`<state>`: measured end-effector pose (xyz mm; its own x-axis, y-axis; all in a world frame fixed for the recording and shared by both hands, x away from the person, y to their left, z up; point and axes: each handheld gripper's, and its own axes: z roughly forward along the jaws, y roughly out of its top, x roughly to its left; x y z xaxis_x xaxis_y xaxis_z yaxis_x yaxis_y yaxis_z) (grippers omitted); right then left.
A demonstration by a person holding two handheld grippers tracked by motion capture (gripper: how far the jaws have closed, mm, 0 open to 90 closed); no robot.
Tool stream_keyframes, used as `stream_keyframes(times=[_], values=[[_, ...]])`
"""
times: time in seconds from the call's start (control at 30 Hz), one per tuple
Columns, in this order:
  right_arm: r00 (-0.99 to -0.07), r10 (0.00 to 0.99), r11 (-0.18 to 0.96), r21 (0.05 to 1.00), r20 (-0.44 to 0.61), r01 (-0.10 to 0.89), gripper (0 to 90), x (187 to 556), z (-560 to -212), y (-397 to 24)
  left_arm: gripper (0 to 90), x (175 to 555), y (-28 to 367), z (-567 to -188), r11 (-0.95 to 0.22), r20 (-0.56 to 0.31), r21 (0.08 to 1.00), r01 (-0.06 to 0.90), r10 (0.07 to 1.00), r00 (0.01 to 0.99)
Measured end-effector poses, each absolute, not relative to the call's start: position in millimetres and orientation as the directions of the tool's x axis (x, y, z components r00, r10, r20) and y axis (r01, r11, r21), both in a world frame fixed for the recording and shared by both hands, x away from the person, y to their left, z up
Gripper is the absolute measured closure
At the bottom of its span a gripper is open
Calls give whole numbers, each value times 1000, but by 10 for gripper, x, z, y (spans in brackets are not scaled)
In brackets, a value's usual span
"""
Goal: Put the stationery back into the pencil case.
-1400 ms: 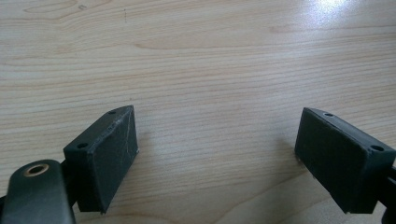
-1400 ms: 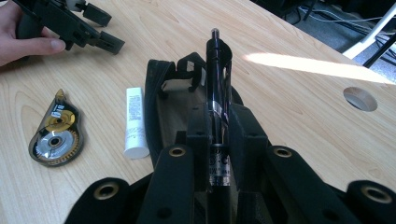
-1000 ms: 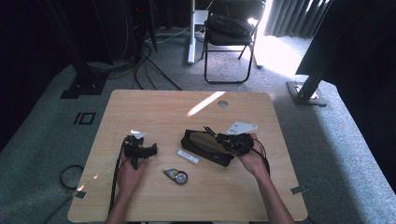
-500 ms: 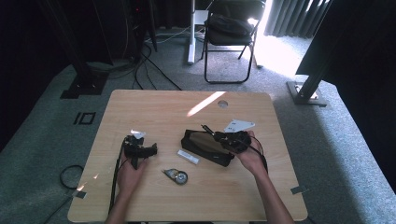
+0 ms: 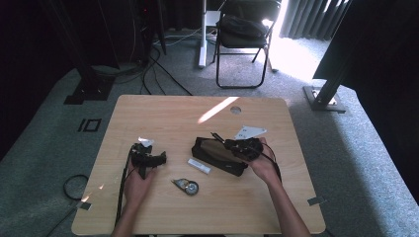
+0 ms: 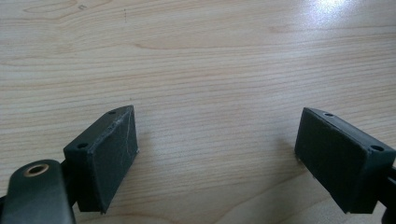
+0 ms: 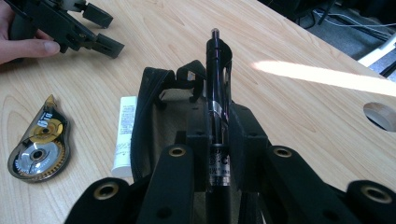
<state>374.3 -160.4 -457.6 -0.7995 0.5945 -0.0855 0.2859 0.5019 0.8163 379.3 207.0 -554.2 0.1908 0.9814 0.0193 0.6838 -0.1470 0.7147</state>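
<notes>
R gripper [image 7: 218, 154] jaws clamped on pen [image 7: 217, 84], L gripper [image 6: 217, 154] jaws wide, empty

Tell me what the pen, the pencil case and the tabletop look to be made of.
Pen: glossy black plastic, judging by its sheen, with a silvery, probably metal band.
Pencil case: dull black, soft-looking walls, likely fabric.
Tabletop: pale wood grain with a smooth sheen, perhaps laminate rather than solid wood.

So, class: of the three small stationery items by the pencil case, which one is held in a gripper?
The black pen, clamped between the right gripper's jaws above the pencil case. The white eraser and the correction tape lie loose on the table.
</notes>
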Motion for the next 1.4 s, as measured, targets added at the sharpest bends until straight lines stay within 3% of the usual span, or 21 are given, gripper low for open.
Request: stream_keyframes(times=[1.4], values=[[-820,568,533,790,-68,303,796,3847,-4711,-1472,134,3793,2070,-5542,-147,19,715,684,981,191]])
